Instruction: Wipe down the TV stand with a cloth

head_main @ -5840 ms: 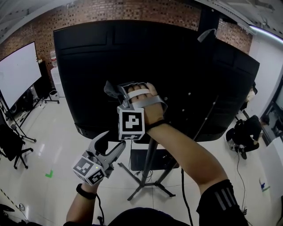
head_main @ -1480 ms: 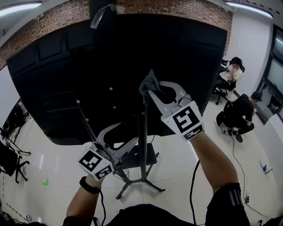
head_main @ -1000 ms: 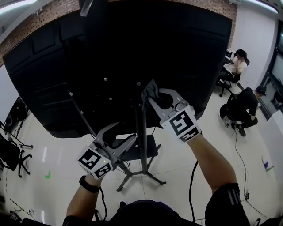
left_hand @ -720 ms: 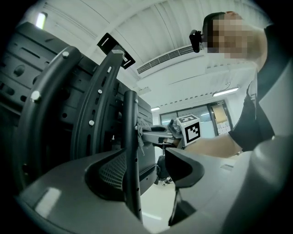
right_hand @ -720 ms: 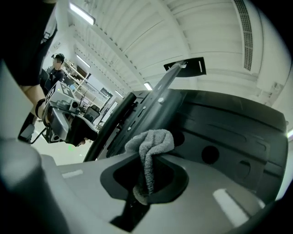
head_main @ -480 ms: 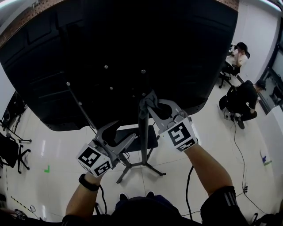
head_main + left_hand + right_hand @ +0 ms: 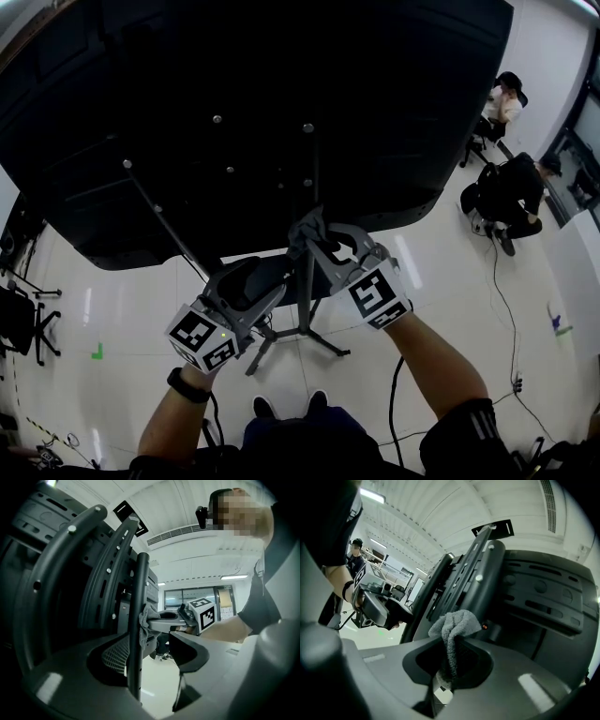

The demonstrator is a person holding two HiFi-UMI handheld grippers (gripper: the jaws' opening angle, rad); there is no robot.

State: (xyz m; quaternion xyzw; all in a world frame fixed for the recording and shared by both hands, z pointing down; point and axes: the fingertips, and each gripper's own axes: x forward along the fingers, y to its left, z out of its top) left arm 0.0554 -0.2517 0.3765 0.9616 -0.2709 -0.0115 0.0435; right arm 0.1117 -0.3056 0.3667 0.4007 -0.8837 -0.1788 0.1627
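Observation:
The TV stand's dark pole (image 7: 305, 286) rises from tripod legs (image 7: 319, 339) to the black back of the TV (image 7: 281, 103). My right gripper (image 7: 307, 232) is shut on a grey cloth (image 7: 306, 225), which is pressed against the pole just below the TV's lower edge. In the right gripper view the cloth (image 7: 454, 623) bunches out of the closed jaws against the stand's bracket (image 7: 487, 573). My left gripper (image 7: 256, 283) stands open, lower and to the left. In the left gripper view the pole (image 7: 136, 648) lines up with the jaw gap, with the cloth (image 7: 148, 615) on it.
Two people sit at the right, one in black (image 7: 511, 192) and one further back (image 7: 503, 98). An office chair (image 7: 14, 319) stands at the left edge. A cable (image 7: 394, 394) trails over the white floor, and my feet (image 7: 286, 407) are close to the tripod.
My right gripper has slid the cloth down the pole, from the TV's back to just under its lower edge. The left gripper has stayed open near the pole, and the view has tipped downward.

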